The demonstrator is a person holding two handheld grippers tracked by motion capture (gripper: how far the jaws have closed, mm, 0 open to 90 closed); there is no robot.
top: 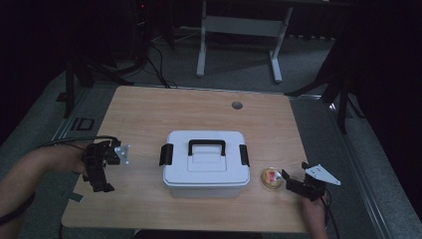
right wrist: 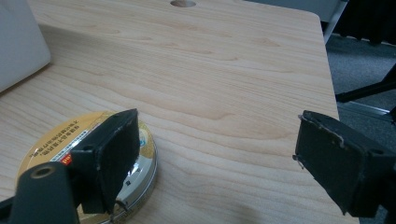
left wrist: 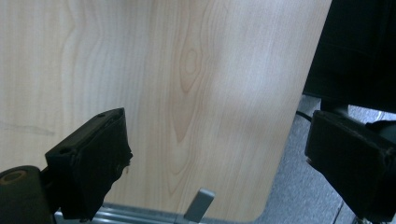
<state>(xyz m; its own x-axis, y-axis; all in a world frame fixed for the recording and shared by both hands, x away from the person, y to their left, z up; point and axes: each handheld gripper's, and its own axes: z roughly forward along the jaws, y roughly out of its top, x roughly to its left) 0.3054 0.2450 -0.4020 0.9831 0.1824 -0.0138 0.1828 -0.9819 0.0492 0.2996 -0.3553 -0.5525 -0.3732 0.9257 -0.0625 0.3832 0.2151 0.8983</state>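
Note:
A white lidded box (top: 206,163) with a black handle and black side latches stands mid-table. A small round tin (top: 272,178) with a yellow label lies just right of it. My right gripper (top: 293,183) sits at the tin's right side, open. In the right gripper view its left jaw overlaps the tin (right wrist: 56,144) and nothing lies between the jaws; my right gripper (right wrist: 217,158) hovers low over the wood. My left gripper (top: 102,175) is open near the table's left edge, well left of the box. In the left gripper view, my left gripper (left wrist: 219,158) frames bare wood.
The wooden table (top: 149,114) has a round cable hole (top: 237,105) at the back. The table's near-left corner (left wrist: 261,205) and grey floor lie under my left gripper. A white desk frame (top: 239,30) and dark stands are behind the table.

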